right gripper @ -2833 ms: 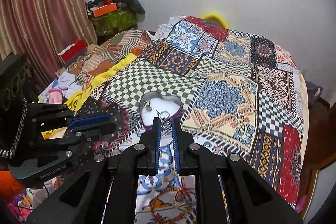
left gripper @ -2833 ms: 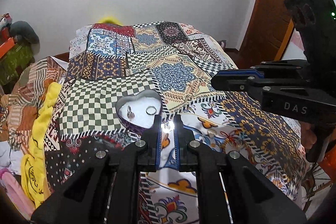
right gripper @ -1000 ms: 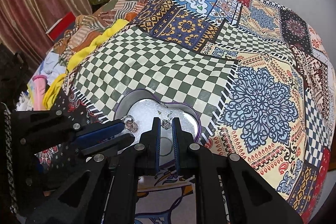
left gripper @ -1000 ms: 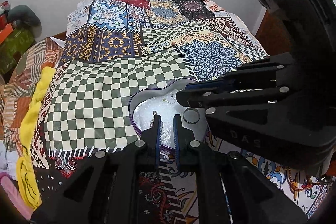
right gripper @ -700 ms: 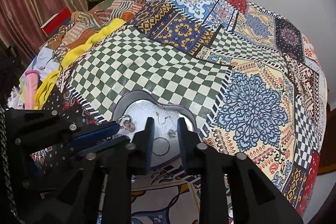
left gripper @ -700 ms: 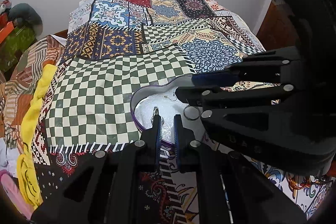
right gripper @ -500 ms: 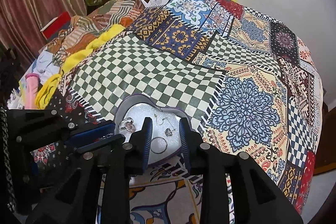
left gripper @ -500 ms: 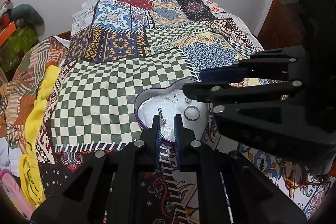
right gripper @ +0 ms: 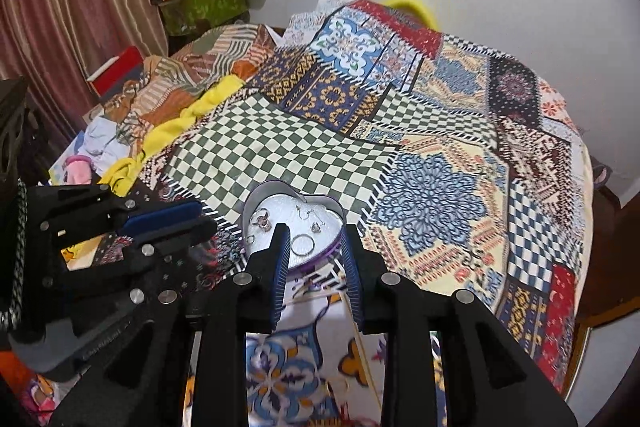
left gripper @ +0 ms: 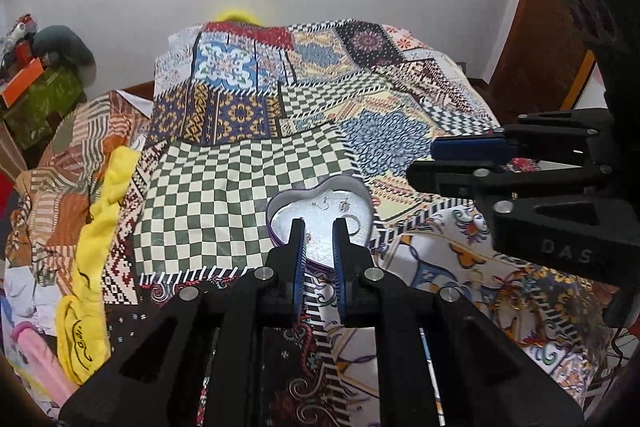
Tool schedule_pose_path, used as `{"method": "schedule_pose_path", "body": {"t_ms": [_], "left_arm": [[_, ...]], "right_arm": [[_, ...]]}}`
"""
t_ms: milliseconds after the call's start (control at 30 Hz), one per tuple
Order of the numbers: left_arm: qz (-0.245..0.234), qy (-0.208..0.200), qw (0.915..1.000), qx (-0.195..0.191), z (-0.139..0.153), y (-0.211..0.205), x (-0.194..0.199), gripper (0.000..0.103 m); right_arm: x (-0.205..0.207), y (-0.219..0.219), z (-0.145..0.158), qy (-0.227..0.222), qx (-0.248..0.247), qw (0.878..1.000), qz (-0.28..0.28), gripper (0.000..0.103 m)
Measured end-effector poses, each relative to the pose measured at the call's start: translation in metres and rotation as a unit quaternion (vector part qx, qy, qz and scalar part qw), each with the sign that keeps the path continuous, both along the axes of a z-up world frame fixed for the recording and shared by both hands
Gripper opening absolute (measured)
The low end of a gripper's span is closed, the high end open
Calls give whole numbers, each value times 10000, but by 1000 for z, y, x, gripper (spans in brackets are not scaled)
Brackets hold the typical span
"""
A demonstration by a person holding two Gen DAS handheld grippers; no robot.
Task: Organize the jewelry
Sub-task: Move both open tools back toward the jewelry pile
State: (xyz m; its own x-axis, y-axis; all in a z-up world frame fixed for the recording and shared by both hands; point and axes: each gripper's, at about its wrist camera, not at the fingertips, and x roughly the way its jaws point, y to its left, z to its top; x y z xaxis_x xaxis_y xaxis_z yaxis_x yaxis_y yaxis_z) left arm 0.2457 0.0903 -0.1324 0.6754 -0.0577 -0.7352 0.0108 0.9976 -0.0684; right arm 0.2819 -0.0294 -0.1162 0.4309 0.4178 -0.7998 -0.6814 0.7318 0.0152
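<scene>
A heart-shaped tin (left gripper: pixel 276 201) with a purple rim and white lining lies on the patchwork bedspread; it also shows in the right wrist view (right gripper: pixel 256 199). Inside lie a silver ring (right gripper: pixel 303 245), small earrings (right gripper: pixel 316 226) and a ring cluster (right gripper: pixel 262 220). My left gripper (left gripper: pixel 319 227) is open and empty just in front of the tin. My right gripper (right gripper: pixel 314 233) is open and empty above the tin's near edge. More jewelry cords (left gripper: pixel 512 301) lie on the cloth at the right.
A yellow cloth (left gripper: pixel 102 223) and piled clothes lie along the bed's left side. A green box (right gripper: pixel 204 7) with an orange box on it stands by the curtain. A wooden door (left gripper: pixel 532 27) is at the right. A screen hangs on the wall.
Both grippers have pulled back and up from the tin. The right gripper let its earring fall into the tin and opened wide. The left gripper opened too.
</scene>
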Motion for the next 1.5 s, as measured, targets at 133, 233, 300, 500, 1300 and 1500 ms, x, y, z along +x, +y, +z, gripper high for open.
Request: {"method": "schedule_pose_path", "body": {"t_ms": [133, 233, 300, 500, 1300, 1500], "left_arm": [[-34, -162, 9999, 9, 16, -8, -13, 27], [-102, -240, 9997, -1, 27, -16, -22, 28], [-143, -290, 9995, -22, 33, -22, -26, 36], [-391, -316, 9987, -108, 39, -45, -36, 39], [-817, 806, 9934, -86, -46, -81, -50, 39], [-813, 806, 9933, -129, -48, -80, -49, 39]], "right_arm": [[-16, -15, 15, -239, 47, 9997, -63, 24], [-27, -27, 23, -392, 113, 9990, -170, 25], [-33, -39, 29, -492, 170, 9983, -249, 36], [-44, -75, 36, -569, 315, 9967, -492, 41], [-55, -131, -55, 330, -152, 9972, -651, 41], [-53, -125, -63, 534, 7, 9970, -567, 37]]}}
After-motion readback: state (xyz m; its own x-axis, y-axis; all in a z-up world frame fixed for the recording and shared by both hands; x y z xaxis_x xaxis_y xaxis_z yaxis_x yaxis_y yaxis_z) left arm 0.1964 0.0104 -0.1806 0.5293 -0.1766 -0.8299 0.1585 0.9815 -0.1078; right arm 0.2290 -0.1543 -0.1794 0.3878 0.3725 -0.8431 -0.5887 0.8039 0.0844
